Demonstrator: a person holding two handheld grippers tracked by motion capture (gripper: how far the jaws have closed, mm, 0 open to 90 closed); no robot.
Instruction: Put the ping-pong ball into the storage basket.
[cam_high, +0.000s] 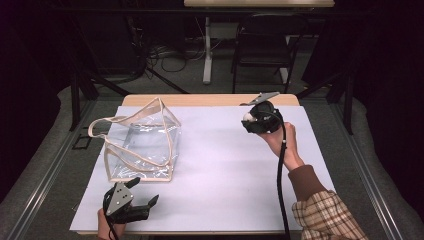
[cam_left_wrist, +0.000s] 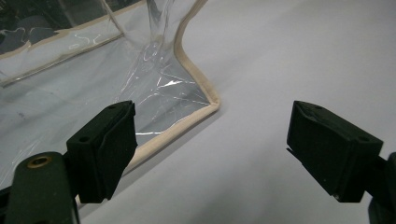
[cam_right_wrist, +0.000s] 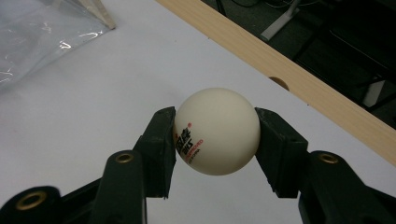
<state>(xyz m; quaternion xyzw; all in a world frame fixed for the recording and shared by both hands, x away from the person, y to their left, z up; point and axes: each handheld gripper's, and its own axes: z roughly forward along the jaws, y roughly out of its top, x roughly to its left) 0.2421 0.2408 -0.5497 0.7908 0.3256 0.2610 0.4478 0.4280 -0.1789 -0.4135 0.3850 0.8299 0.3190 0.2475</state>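
A clear plastic tote bag (cam_high: 142, 142) with beige trim and handles lies on the white sheet at the left of the table. Its near corner (cam_left_wrist: 208, 100) lies just ahead of my left gripper (cam_left_wrist: 210, 140), which is open with nothing between its jaws. In the high view the left gripper (cam_high: 145, 192) rests near the front edge, just below the bag. My right gripper (cam_right_wrist: 215, 135) is shut on a white table tennis ball (cam_right_wrist: 216, 130) with red and black print. The right gripper (cam_high: 247, 119) is held above the far right of the sheet, apart from the bag (cam_right_wrist: 42, 32).
The white sheet (cam_high: 220, 170) covers most of a wooden table whose far edge (cam_right_wrist: 299, 79) has a round hole. Beyond the table stand a black chair (cam_high: 262, 45), a table leg (cam_high: 206, 50) and cables on the floor. A plaid sleeve (cam_high: 327, 212) enters at bottom right.
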